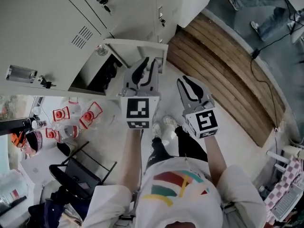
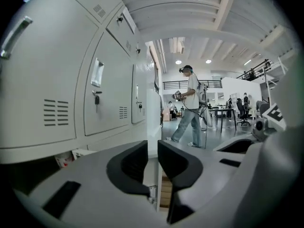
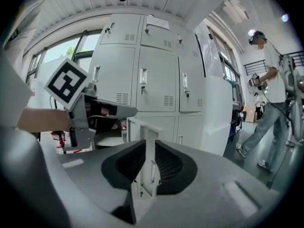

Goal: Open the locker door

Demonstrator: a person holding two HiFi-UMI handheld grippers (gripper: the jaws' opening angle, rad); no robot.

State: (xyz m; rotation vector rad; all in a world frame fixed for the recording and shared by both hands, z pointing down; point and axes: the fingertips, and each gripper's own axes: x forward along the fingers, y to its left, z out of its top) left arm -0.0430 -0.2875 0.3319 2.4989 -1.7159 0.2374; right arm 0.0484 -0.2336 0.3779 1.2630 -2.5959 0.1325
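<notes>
- two hand-held grippers are up in front of a bank of grey lockers (image 1: pixel 57 27); each carries one marker cube (image 1: pixel 141 109), so two cubes in all
- one locker door (image 1: pixel 135 46) stands swung open, in the bottom row; in the head view it sits at 12 o'clock from the left gripper, with its one dark open compartment (image 1: pixel 95 72) at 10 o'clock
- left gripper (image 1: pixel 146 66): its two jaws are spread by a narrow gap and pinch nothing; its tips lie close under the door's edge in the head view, and whether they touch it i cannot tell
- right gripper (image 1: pixel 190 83): at 3 o'clock from the left one, apart from the door; its two jaws are also a narrow gap apart and empty; in its own view the open door shows through that gap, farther off
- three keys (image 1: pixel 103 3) hang from locks on closed doors in the head view
- a strip of wooden planks (image 1: pixel 223 65) runs at 1 o'clock from the right gripper
- several red-and-white items (image 1: pixel 90 114) lie on the floor at 9 o'clock from the left cube; the exact count is unclear
- one black chair (image 1: pixel 76 172) at 7 o'clock
- two white shoes (image 1: pixel 164 125) of the wearer show between the cubes
- one person (image 2: pixel 190 106) is mid-stride in the background of both gripper views
</notes>
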